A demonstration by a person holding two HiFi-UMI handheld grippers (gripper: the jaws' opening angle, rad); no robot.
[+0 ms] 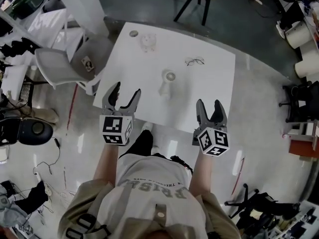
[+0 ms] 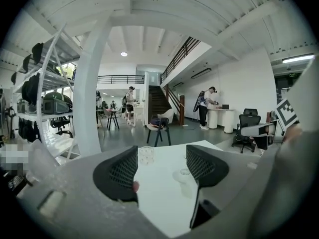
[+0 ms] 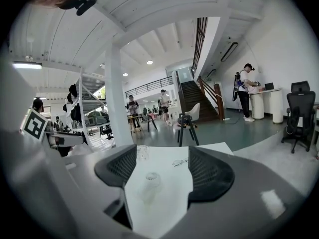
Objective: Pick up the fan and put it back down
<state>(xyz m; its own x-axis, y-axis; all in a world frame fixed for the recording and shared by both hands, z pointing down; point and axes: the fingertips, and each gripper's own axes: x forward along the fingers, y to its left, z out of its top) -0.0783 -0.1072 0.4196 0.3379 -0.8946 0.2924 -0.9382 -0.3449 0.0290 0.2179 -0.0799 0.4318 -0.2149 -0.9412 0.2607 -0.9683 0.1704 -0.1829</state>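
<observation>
On the table (image 1: pixel 199 91): we saw the white fan (image 1: pixel 168 82) near the middle, nothing touching it.
Left gripper (image 1: pixel 126 89): jaws wide apart, nothing between them; over the table's near-left edge, short of the fan.
Right gripper (image 1: pixel 209 104): jaws wide, empty; over the near edge, right of the fan.
Glasses (image 1: pixel 194 61): beyond the fan, apart.

The square white table (image 1: pixel 214 73) has a smooth matt top, and the small white fan (image 1: pixel 168 82) on it looks like matt plastic. The grey floor (image 1: pixel 259 133) is polished and pretty glossy. The left gripper (image 1: pixel 127 89) and the right gripper (image 1: pixel 209 104) have matt black pads (image 2: pixel 122 172) with a rough grid texture.
</observation>
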